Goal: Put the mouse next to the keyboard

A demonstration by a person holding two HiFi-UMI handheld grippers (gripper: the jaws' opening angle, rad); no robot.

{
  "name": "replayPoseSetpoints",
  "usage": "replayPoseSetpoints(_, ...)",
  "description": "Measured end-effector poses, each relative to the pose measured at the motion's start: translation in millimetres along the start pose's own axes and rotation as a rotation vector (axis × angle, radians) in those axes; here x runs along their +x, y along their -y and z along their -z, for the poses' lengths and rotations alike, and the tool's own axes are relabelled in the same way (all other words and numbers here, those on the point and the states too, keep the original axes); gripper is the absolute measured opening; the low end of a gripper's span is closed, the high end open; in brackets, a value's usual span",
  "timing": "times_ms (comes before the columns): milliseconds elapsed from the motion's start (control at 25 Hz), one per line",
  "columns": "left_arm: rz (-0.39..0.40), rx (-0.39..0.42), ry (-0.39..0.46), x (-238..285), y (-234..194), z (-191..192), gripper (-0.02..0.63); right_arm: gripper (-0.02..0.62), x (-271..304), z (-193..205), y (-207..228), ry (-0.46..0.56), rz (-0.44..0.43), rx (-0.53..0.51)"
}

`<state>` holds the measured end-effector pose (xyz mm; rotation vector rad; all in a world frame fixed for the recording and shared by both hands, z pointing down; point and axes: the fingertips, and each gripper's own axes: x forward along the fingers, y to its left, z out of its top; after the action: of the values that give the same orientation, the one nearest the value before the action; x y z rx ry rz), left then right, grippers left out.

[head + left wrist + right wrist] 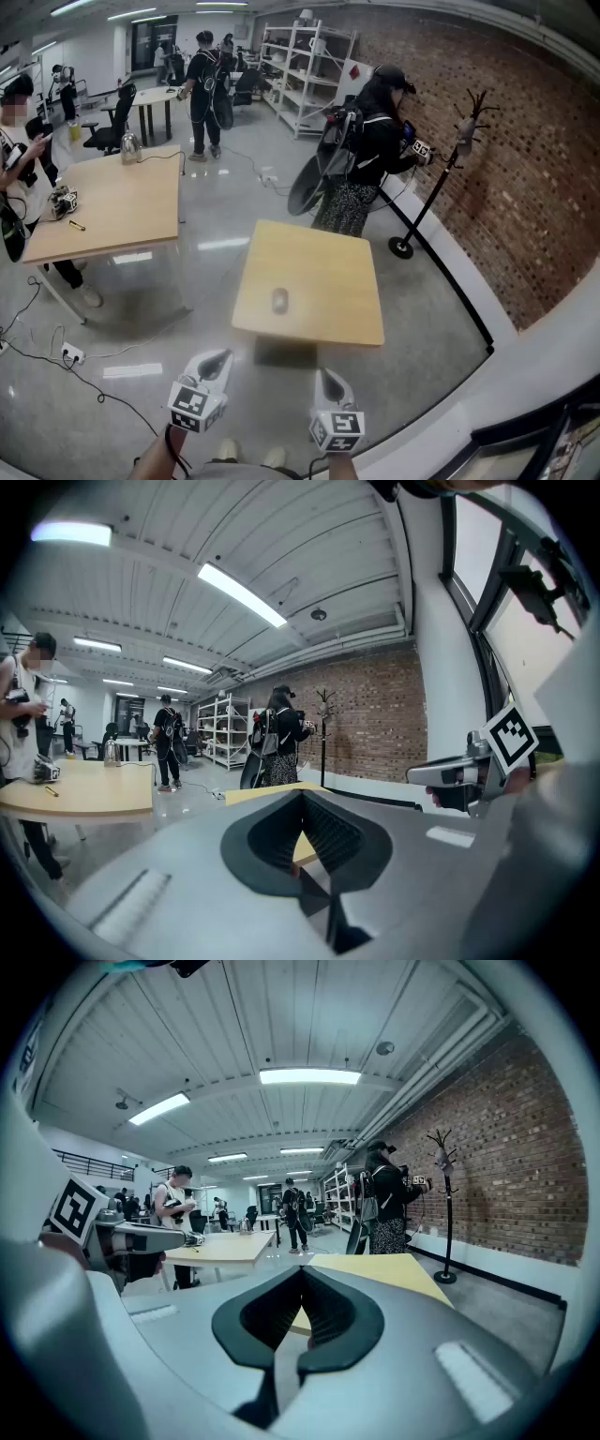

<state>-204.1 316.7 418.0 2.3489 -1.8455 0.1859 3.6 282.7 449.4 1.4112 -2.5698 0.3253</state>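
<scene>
Two tongs show lowest in the head view, the left tongs [217, 360] and the right tongs [328, 379], each with its jaws closed together on nothing, both short of the desk. Beyond them stands one square light-wood desk [328, 281] carrying one small grey mouse [279, 300], which lies alone towards its near-left corner. Further off, one person in black [375, 141] stands by one black coat stand [430, 187] at the brick wall [534, 141]. One larger wooden desk [122, 206] stands to the left.
</scene>
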Motion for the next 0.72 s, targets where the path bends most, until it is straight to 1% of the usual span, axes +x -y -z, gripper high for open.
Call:
replayPoseSetpoints(200,0.016,0.014,0.007,12,3,2,0.000,0.014,7,-13,6,0.025,0.001,-0.007)
replayPoseSetpoints(440,0.015,0.014,-0.007,12,4,5,0.000,0.014,7,-9,8,0.019,0.003,0.003)
replayPoseSetpoints(640,0.020,0.015,-0.013,18,7,5,0.000,0.014,8,-13,11,0.052,-0.008,0.033)
replayPoseSetpoints(720,0.022,0.014,-0.017,21,10,6,0.000,0.014,9,-12,14,0.049,-0.013,0.031)
